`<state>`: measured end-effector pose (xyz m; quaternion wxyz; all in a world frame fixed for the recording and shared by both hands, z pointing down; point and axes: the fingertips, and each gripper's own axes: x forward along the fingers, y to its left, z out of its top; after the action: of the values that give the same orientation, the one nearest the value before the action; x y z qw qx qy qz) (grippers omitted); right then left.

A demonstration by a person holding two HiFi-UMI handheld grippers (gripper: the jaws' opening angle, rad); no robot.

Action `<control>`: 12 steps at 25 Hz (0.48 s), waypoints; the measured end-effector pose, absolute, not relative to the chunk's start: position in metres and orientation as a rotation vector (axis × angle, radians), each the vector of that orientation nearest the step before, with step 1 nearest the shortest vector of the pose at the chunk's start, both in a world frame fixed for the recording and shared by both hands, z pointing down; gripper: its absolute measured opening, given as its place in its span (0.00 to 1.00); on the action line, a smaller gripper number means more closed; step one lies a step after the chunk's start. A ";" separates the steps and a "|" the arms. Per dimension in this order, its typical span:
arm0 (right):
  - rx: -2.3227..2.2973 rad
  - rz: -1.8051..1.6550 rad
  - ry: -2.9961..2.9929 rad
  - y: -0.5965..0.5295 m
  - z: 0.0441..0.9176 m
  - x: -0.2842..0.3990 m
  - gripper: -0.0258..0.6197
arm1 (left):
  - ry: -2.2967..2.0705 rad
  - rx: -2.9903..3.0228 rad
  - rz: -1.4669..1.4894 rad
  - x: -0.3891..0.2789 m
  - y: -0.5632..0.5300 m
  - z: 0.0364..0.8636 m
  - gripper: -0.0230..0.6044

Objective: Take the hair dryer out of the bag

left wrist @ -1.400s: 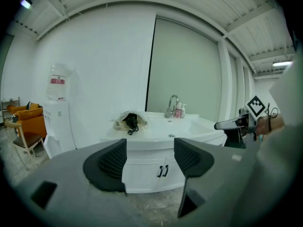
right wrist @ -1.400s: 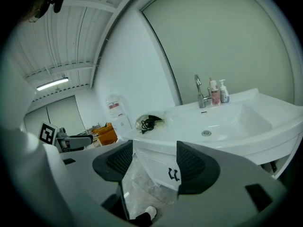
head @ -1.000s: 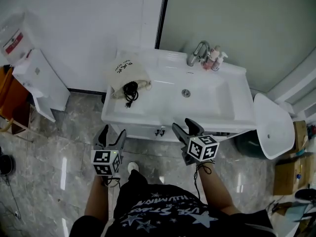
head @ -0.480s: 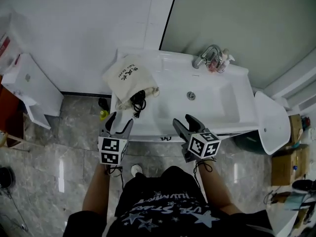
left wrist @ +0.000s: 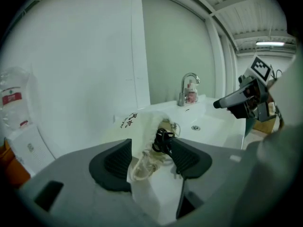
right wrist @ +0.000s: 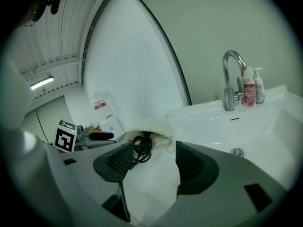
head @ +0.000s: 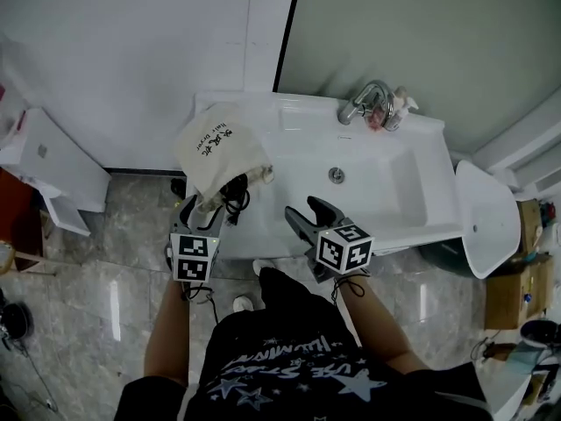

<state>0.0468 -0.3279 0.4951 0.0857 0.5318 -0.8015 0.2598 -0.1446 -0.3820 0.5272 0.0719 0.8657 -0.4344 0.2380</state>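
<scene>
- Left gripper (head: pixel 202 207): jaws wide, just been closing slightly, nothing between; lined up at basin (head: pixel 289 121) front-left, likely to pin cloth.
- Right gripper (head: pixel 302 209): jaws apart, empty, at basin front.
- Bag (head: pixel 213 150): cream, on basin's left ledge; hair dryer inside, black cord (head: pixel 233 190) spilling out.

Forearms (head: pixel 169 331) out toward sink (head: pixel 386 187); left gripper (head: pixel 198 213) jaws apart, lately closing, nothing gripped; right gripper (head: pixel 307 210) likewise agape, empty.
</scene>
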 end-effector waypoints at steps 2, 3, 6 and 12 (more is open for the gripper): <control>1.524 0.776 -2.417 -0.343 0.495 0.040 0.45 | -1.319 2.580 0.745 -0.144 -0.389 0.532 0.47; 1.490 0.775 -2.429 -0.349 0.496 0.036 0.45 | -1.327 2.571 0.760 -0.144 -0.393 0.534 0.46; 1.388 0.796 -2.454 -0.365 0.500 0.021 0.43 | -1.358 2.541 0.800 -0.145 -0.404 0.538 0.41; 1.172 0.936 -2.460 -0.381 0.523 -0.012 0.42 | -1.397 2.517 0.832 -0.146 -0.416 0.537 0.18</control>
<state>-0.0125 -0.3811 0.5227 0.1296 0.4034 -0.8466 0.3220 -0.1463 -0.4162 0.5367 0.0724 0.8377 -0.4650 0.2770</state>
